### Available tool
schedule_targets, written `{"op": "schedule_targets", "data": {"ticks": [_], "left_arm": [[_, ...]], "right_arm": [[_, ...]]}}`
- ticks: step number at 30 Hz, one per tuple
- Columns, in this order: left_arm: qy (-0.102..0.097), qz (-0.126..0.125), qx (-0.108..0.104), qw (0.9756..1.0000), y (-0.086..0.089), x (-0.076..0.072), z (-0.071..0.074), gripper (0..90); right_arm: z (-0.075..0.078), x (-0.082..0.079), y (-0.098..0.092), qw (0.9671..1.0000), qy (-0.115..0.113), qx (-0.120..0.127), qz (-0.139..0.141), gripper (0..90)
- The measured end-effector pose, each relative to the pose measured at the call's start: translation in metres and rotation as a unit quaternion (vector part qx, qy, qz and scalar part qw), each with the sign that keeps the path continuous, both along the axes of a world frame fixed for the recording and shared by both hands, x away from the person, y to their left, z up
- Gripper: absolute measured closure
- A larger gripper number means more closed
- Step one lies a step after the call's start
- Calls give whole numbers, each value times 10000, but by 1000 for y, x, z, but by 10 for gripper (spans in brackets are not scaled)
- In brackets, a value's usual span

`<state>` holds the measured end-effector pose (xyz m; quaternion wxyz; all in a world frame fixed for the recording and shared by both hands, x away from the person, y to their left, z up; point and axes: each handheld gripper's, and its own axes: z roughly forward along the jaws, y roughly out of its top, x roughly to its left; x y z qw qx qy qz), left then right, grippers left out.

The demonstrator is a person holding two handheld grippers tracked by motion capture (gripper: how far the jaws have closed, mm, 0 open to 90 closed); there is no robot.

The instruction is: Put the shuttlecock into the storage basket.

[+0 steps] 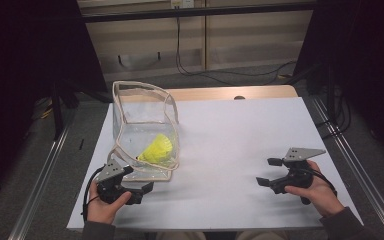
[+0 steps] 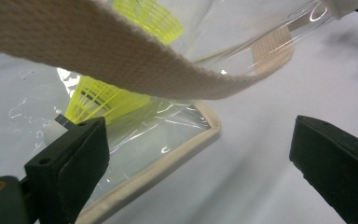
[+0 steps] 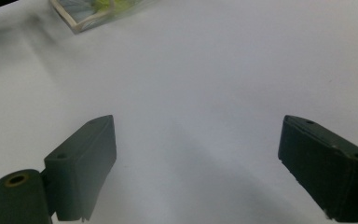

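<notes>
White-topped desk [image 1: 240, 145], dark surroundings, cables trailing on the floor behind. Left: clear plastic pouch [image 1: 145, 127] with beige webbing trim, standing open, apparently so its contents stay reachable; a yellow shuttlecock [image 1: 157, 149] lies inside near its bottom. Left gripper [image 1: 135, 182] sits just at the pouch's near corner, jaws spread, pinching nothing; the webbing crosses its own view and cuts off the shuttlecock's top. Right: right gripper [image 1: 270, 172], well apart on bare desk, jaws spread, empty; pouch corner blurred in its view.
</notes>
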<state>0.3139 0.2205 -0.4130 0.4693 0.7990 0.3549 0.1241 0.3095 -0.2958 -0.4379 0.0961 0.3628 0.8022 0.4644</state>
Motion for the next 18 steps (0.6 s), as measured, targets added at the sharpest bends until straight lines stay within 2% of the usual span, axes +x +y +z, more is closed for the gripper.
{"op": "schedule_targets", "data": {"ticks": [18], "left_arm": [[3, -6, 8, 10000, -1, 0, -1, 48]], "right_arm": [[-8, -8, -12, 9999, 12, -19, -123, 105]]}}
